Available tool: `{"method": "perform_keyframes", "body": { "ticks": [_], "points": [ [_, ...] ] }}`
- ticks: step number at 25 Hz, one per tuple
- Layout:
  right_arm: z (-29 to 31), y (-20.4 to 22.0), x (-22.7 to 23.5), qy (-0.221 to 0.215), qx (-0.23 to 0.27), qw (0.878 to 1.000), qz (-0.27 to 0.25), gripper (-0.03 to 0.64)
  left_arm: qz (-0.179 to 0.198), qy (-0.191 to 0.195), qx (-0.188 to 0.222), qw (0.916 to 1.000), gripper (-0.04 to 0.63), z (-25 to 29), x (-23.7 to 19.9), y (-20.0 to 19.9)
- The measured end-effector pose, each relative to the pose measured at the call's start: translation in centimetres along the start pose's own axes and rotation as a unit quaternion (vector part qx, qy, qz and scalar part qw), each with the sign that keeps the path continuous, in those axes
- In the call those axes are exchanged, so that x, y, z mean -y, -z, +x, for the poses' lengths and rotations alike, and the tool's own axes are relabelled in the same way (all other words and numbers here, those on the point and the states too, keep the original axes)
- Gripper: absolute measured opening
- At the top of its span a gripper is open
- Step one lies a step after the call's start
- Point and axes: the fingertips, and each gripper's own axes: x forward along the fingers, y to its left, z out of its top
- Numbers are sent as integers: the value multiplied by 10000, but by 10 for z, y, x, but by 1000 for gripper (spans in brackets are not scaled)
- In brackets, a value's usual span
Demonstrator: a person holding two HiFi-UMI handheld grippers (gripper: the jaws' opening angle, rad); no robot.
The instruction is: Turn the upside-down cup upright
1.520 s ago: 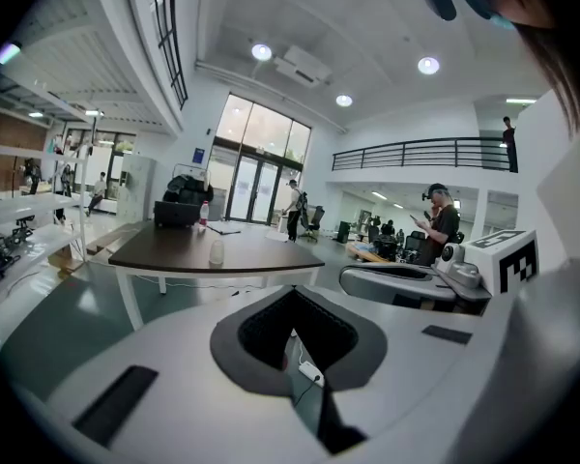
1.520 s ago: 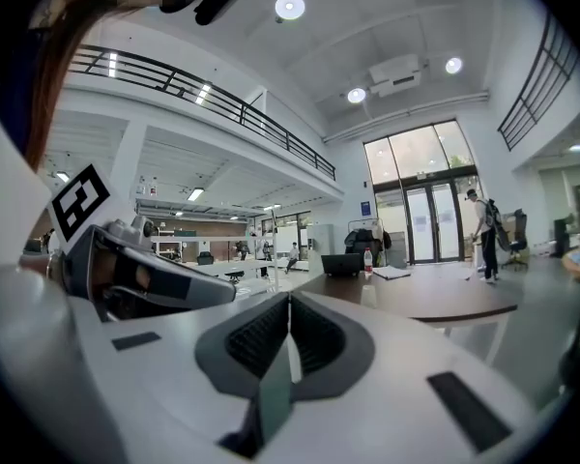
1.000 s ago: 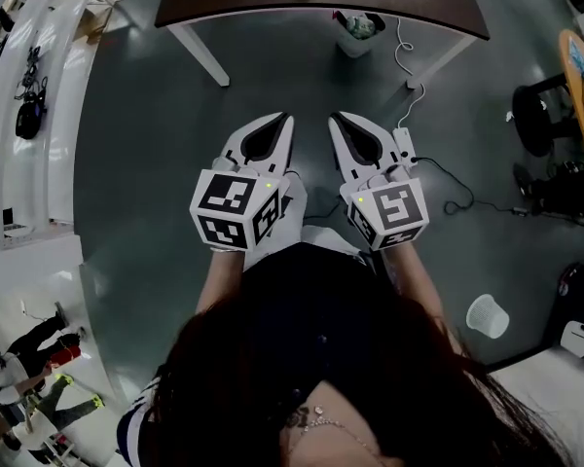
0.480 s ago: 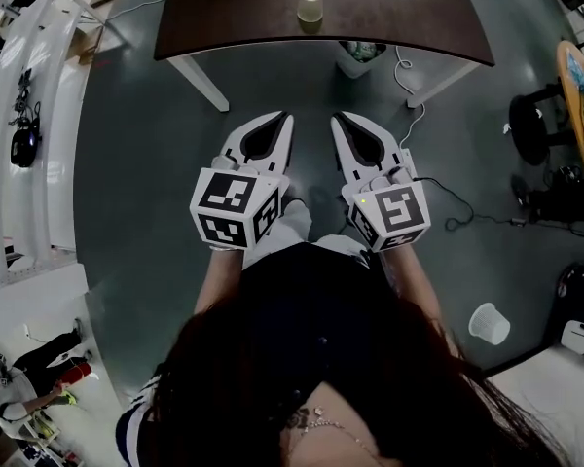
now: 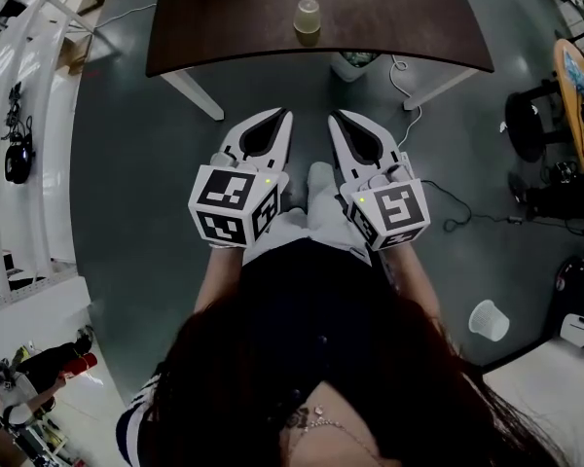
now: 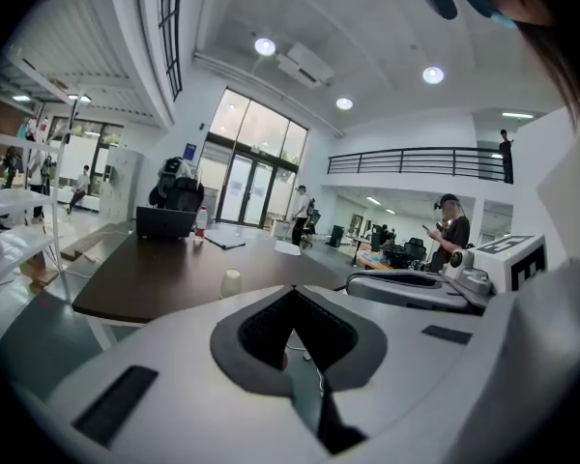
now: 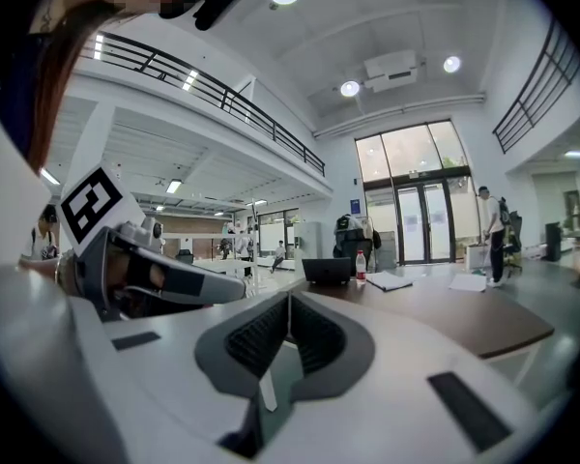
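Note:
A pale cup stands upside down near the front edge of a dark brown table; it also shows small in the left gripper view. My left gripper and right gripper are held side by side over the grey floor, well short of the table. Both are shut with nothing between their jaws. In the left gripper view the jaws meet at the tips, and the right gripper's jaws do the same.
A bin and cables lie under the table's front edge. A white basket stands on the floor at the right, chairs beyond it. A laptop, a bottle and papers sit on the table. People stand about the hall.
The table and the cup have come nearer and lower in the head view as I moved toward them. Both grippers keep their places side by side, still shut.

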Motion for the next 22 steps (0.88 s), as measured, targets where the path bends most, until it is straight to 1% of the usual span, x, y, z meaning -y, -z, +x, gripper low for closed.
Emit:
{"method": "perform_keyframes", "body": {
  "ticks": [9, 16, 22],
  "points": [
    [46, 5, 41, -83, -50, 9999, 131, 18, -76, -157, -109, 9998, 2, 49, -30, -9],
    [97, 2, 98, -184, -65, 9996, 185, 18, -111, -292, -156, 9994, 2, 113, -56, -29],
    [148, -8, 146, -360, -68, 9992, 153, 18, -175, -448, -174, 9987, 2, 169, -82, -51]
  ]
}}
